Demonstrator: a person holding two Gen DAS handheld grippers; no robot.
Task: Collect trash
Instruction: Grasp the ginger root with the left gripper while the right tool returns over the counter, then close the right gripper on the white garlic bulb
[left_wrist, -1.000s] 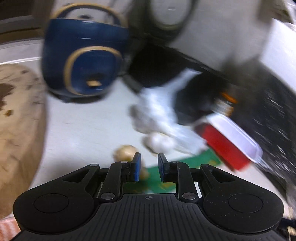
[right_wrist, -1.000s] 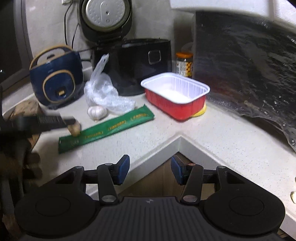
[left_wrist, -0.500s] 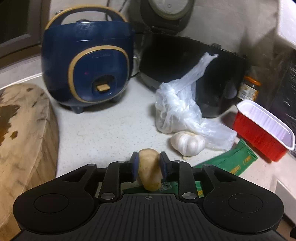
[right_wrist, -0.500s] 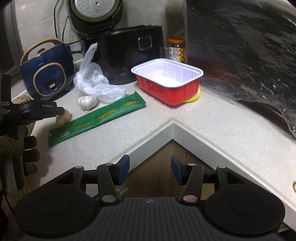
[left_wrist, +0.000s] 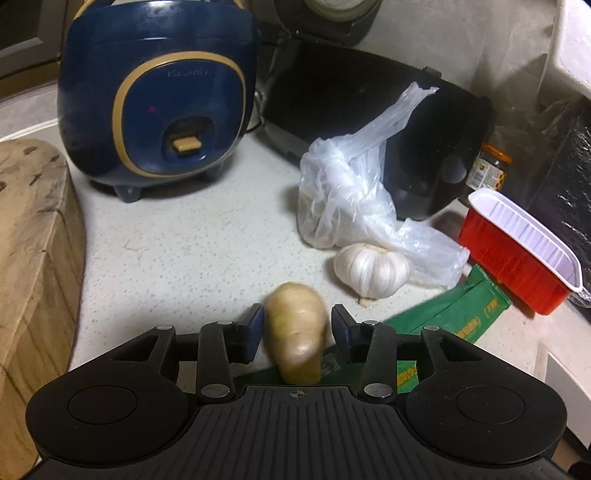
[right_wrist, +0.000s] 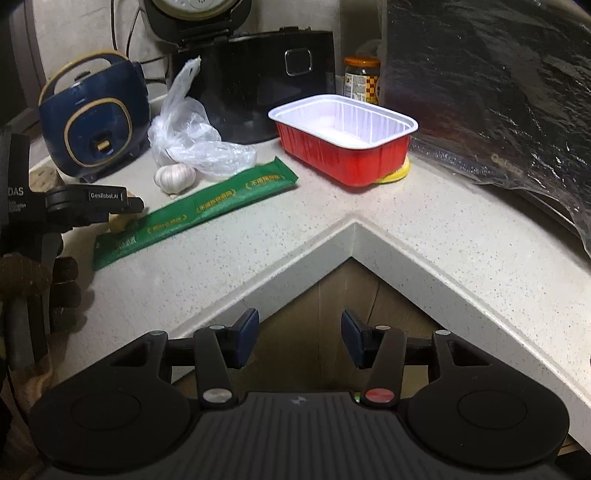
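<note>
While opening, left hand-held gripper (left_wrist: 297, 328) straddles ginger piece (left_wrist: 295, 334) — unpinched, right hand-held gripper (right_wrist: 300, 338) parted, empty.

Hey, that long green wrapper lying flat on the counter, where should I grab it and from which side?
Probably the far end of the green wrapper, near the red tray: that end is bare, while the near end lies by the left gripper. It lies flat and thin, so come from above, pinching across its narrow width.

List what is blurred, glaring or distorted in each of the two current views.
Left wrist view: the tan root piece between the opening left gripper pads is motion-smeared, while the garlic bulb is sharp; fisheye bends the wooden block. Right wrist view: sharp overall, glare streaks on the black foil sheet, the countertop edge bows, and the left margin is dark.
</note>
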